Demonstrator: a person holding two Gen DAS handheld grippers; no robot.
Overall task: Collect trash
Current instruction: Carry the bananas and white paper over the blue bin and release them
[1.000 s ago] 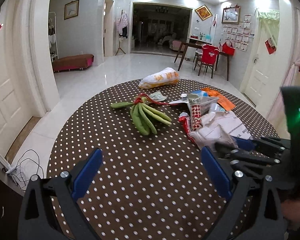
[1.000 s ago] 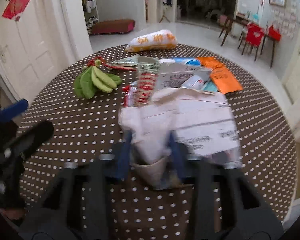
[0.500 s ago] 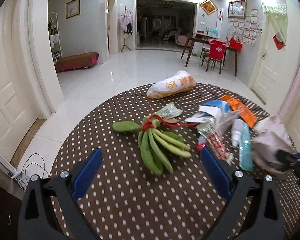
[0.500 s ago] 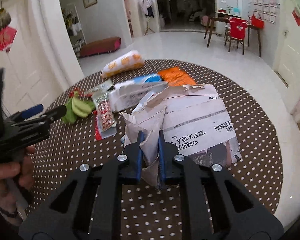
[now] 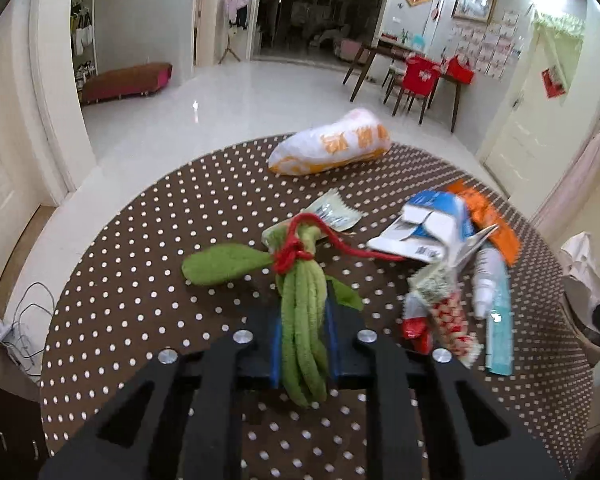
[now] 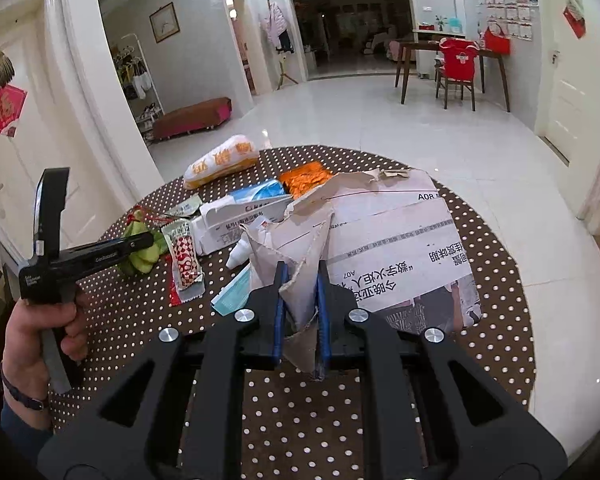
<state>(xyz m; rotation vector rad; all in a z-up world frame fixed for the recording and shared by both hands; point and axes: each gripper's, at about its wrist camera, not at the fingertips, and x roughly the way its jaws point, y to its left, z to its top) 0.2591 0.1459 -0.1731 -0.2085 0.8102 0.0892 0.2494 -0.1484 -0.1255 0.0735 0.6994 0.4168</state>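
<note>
While both tools are loaded, each load looks insecure. Left gripper: jaws have just been closing and now pinch the green plush bean bundle partway along its strands, the blue pads pressed to either side. The tied head with its red cord and the felt leaf lie forward of the pads on the polka-dot tablecloth. Risk: the strands are soft and loosely bunched, so one may slide free on lifting; the long cord tail trails under the white-and-blue carton and could drag it.

Right gripper: clamped on a crumpled corner of the torn newspaper sheet, which spreads over much of the table beyond the fingers. Risk: the sheet is already ripped along its top edge, so a pull from one corner may tear it further, or the trailing paper may sweep the red-checked snack wrapper, the teal packet and the orange packet off the edge.

The white-and-orange plastic bag lies well apart at the far rim, untouched. No bin shows in either view.
</note>
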